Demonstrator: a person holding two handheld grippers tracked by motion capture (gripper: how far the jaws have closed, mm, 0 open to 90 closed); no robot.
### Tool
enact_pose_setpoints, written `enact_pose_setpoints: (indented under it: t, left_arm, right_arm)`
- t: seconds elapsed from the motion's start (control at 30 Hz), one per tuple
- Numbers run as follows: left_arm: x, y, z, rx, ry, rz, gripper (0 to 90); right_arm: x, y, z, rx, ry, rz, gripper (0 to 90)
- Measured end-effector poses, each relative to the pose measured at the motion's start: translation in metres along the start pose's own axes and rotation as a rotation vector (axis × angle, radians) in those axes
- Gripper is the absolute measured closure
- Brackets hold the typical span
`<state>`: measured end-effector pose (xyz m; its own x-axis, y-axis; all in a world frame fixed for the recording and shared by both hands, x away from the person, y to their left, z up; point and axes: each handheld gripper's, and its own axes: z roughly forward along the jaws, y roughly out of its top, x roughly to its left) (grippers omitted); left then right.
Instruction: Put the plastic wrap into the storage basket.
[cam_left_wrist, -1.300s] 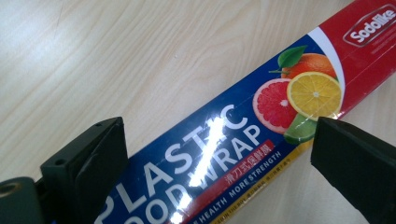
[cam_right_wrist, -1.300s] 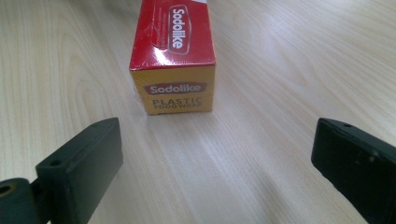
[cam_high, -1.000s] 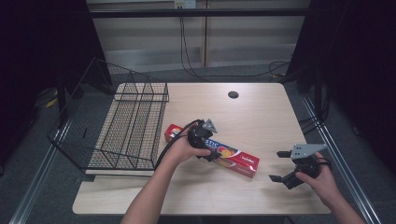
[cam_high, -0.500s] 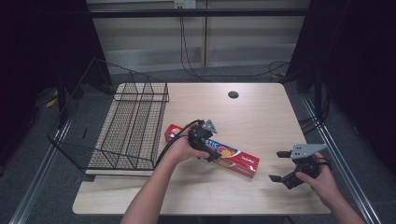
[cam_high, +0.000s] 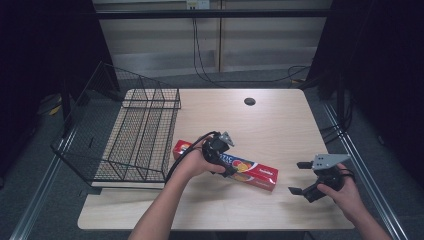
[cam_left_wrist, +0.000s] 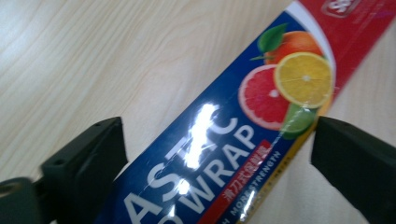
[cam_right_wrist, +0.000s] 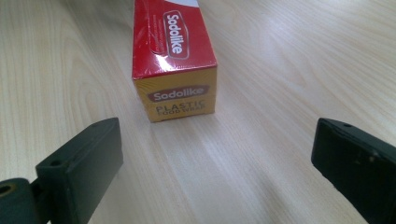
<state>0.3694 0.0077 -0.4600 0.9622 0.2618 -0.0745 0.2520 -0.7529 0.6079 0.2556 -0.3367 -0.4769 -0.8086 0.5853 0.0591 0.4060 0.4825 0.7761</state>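
my left tool (cam_high: 231, 172) straddles the long red-and-blue cardboard plastic-wrap box (cam_high: 260, 172), jaws closing, not yet clamped; right tool (cam_high: 301, 177), at 3 o'clock, gapes. lift remains.

Left claw (cam_high: 226, 161) just closing, not yet gripping; right claw (cam_high: 301, 177) spread wide.

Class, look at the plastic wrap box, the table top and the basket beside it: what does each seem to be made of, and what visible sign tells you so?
Plastic wrap box: probably printed cardboard, glossy, perhaps film-wrapped; sharp folded edges, bright glare across the lettering.
Table top: pale wood or wood-look laminate, matt; fine straight grain lines.
Basket: thin metal wire, apparently coated black; open see-through grid.
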Motion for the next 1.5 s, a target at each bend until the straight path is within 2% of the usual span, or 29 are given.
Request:
enact_pose_setpoints:
  t: [0.1,0.23,0.33,0.43,0.5,0.53,0.57,0.6,0.63,0.67,0.8,0.83,0.93,0.97,1.0,1.03,1.07,1.13,1.2,1.23,1.27,1.3,1.33,1.37,1.43,1.47,1.5]
  left_arm:
    - [-0.002,-0.002,-0.001,-0.005,-0.007,0.003,8.6]
    - [-0.009,-0.001,-0.003,0.032,-0.037,0.025,14.0]
    - [-0.012,0.002,-0.004,0.061,-0.044,0.036,17.8]
    - [-0.017,0.008,-0.004,0.108,-0.044,0.029,21.5]
    - [-0.023,0.013,-0.003,0.164,-0.029,0.056,27.9]
    - [-0.025,0.016,-0.001,0.198,-0.007,0.084,30.2]
    - [-0.026,0.019,-0.002,0.237,-0.017,0.092,32.2]
    - [-0.028,0.02,0.0,0.229,-0.001,0.074,33.2]
    - [-0.028,0.02,0.0,0.229,-0.001,0.074,33.7]
    - [-0.027,0.022,0.0,0.254,-0.022,0.071,33.7]
    - [-0.027,0.026,0.002,0.262,-0.025,0.049,36.2]
    - [-0.028,0.026,0.005,0.244,-0.008,0.034,36.6]
    - [-0.027,0.029,0.004,0.271,-0.021,0.039,39.3]
    - [-0.028,0.031,0.006,0.253,-0.012,0.012,40.6]
    - [-0.027,0.032,0.006,0.253,-0.016,0.006,41.5]
    - [-0.028,0.033,0.008,0.237,-0.001,-0.033,42.2]
    - [-0.028,0.033,0.008,0.237,-0.001,-0.033,43.0]
    - [-0.025,0.037,0.008,0.251,0.012,-0.061,43.6]
    - [-0.025,0.038,0.008,0.239,0.018,-0.069,43.8]
    - [-0.024,0.04,0.007,0.231,0.022,-0.095,43.9]
    - [-0.022,0.041,0.005,0.227,0.02,-0.098,43.9]
    - [-0.016,0.045,0.0,0.223,0.003,-0.122,44.0]
    - [-0.016,0.045,0.0,0.223,0.003,-0.122,44.1]
    - [-0.014,0.05,-0.005,0.221,0.01,-0.148,44.2]
    - [-0.013,0.052,-0.007,0.222,0.013,-0.162,44.2]
    - [-0.012,0.054,-0.01,0.214,0.028,-0.178,44.2]
    - [-0.009,0.057,-0.016,0.22,0.025,-0.196,44.2]
  right_arm:
    - [0.0,0.0,0.0,0.002,0.002,0.002,1.8]
    - [0.001,0.001,0.0,0.004,0.002,-0.001,1.8]
    - [0.001,0.001,0.001,0.005,0.003,-0.002,1.8]
    - [0.0,0.0,0.001,0.006,0.006,0.003,1.8]
    - [0.0,0.0,0.001,0.002,0.004,0.006,1.8]
    - [0.0,0.001,0.001,-0.002,0.002,0.008,1.8]
    - [0.0,0.001,0.0,-0.003,0.001,0.008,1.8]
    - [0.0,0.001,0.0,-0.003,0.0,0.009,1.8]
    - [0.0,0.001,0.0,-0.003,0.0,0.009,1.8]
    - [0.0,0.0,0.0,-0.002,0.001,0.009,1.8]
    - [0.0,0.001,-0.001,-0.005,0.005,0.007,1.8]
    - [0.0,0.001,-0.001,-0.007,0.004,0.007,1.8]
    - [-0.001,0.001,-0.001,-0.006,0.003,0.007,1.8]
    - [-0.001,0.001,-0.001,-0.004,0.003,0.005,1.8]
    - [-0.001,0.001,-0.001,-0.004,0.004,0.004,1.8]
    - [-0.001,0.001,-0.001,-0.005,0.002,0.006,1.8]
    - [-0.001,0.001,-0.001,-0.005,0.002,0.006,1.8]
    - [-0.001,0.0,-0.001,-0.008,-0.004,0.007,1.8]
    - [-0.002,0.0,-0.002,-0.009,-0.004,0.008,1.8]
    - [-0.002,0.0,-0.002,-0.013,0.001,0.008,1.8]
    - [-0.002,0.0,-0.002,-0.013,0.001,0.008,1.8]
    - [-0.003,0.0,-0.002,-0.014,-0.004,0.011,1.8]
    - [-0.003,0.0,-0.002,-0.016,-0.002,0.01,1.8]
    - [-0.003,0.0,-0.002,-0.015,-0.002,0.012,1.8]
    - [-0.003,0.0,-0.003,-0.016,-0.003,0.012,1.7]
    - [-0.003,0.0,-0.003,-0.017,-0.004,0.011,1.8]
    - [-0.003,0.0,-0.004,-0.019,-0.002,0.009,1.8]
